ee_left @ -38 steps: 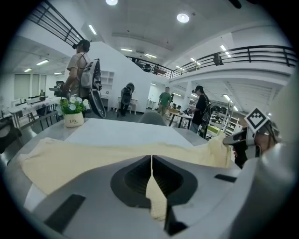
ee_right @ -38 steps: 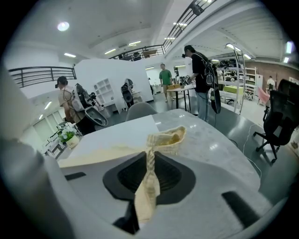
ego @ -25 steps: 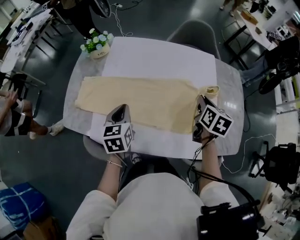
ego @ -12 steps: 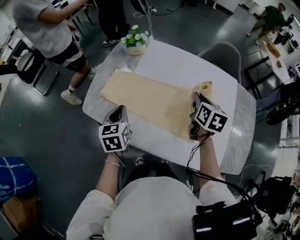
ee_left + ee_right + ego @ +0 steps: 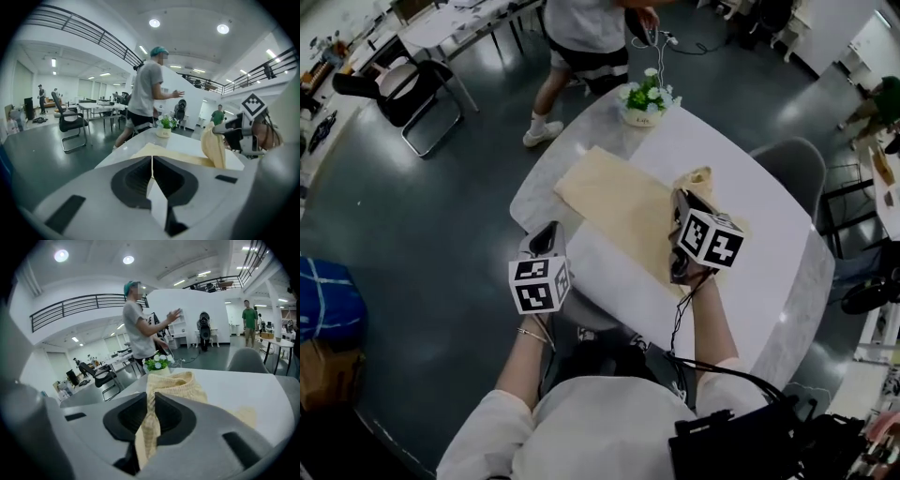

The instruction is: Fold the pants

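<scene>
The cream pants (image 5: 614, 202) lie flat on the white table (image 5: 750, 253), running from the flower pot towards me. My right gripper (image 5: 680, 204) is shut on the bunched waistband (image 5: 698, 178) and holds it raised off the table. In the right gripper view, fabric (image 5: 176, 383) runs down between the shut jaws (image 5: 151, 397). My left gripper (image 5: 544, 232) hovers at the table's near left edge, beside the pants and apart from them. Its jaws (image 5: 151, 159) are shut, and I see nothing held. The left gripper view shows the lifted waistband (image 5: 214, 145) hanging from the right gripper (image 5: 234, 129).
A flower pot (image 5: 645, 98) stands at the table's far end. A person (image 5: 581, 37) stands just beyond it. A grey chair (image 5: 792, 169) is at the table's right side, a black chair (image 5: 412, 89) is far left, and a blue bag (image 5: 328, 305) lies on the floor.
The view has swung around the table, which now lies diagonally. My right gripper kept the waistband. My left gripper has come off the pants' near edge. A person has walked to the flower end.
</scene>
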Demonstrator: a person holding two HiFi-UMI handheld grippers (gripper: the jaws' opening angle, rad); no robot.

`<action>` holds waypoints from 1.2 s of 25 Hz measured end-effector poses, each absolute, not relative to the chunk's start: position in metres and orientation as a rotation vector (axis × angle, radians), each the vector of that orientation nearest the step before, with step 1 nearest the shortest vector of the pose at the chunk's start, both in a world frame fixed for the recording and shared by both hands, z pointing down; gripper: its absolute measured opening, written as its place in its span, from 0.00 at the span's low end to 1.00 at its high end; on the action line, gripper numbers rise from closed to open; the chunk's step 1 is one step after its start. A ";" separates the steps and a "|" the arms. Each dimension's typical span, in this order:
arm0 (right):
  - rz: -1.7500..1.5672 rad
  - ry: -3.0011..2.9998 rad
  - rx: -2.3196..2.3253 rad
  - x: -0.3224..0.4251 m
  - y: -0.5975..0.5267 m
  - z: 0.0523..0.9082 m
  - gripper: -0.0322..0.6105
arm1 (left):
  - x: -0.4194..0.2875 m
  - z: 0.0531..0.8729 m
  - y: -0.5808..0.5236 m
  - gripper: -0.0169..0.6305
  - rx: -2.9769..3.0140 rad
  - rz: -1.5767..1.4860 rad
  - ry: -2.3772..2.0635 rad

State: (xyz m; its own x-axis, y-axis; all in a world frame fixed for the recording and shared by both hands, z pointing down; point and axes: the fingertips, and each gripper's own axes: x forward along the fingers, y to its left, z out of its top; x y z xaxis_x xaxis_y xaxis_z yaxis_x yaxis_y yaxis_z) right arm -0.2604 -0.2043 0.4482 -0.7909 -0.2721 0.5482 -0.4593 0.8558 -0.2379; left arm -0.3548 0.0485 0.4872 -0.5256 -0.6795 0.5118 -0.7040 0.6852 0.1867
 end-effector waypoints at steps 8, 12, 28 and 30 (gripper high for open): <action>0.431 -2.538 0.348 -0.375 -0.143 0.461 0.12 | -0.401 0.499 0.100 0.05 0.953 0.019 -2.366; 0.355 -2.527 0.263 -0.427 -0.110 0.479 0.12 | -0.413 0.513 0.126 0.05 0.901 0.010 -2.357; 0.454 -2.436 0.448 -0.352 -0.150 0.527 0.30 | -0.393 0.539 0.082 0.05 1.004 -0.009 -2.277; 0.467 -2.419 0.509 -0.322 -0.169 0.527 0.30 | -0.381 0.537 0.067 0.05 1.034 0.001 -2.262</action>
State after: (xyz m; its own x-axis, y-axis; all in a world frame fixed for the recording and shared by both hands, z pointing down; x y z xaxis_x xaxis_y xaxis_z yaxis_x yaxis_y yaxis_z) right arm -0.3224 -0.1691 0.5275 -0.7363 -0.2437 0.6313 -0.4613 0.8633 -0.2048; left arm -0.3811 0.0669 0.5375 -0.4835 -0.6778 0.5539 -0.6781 0.6902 0.2526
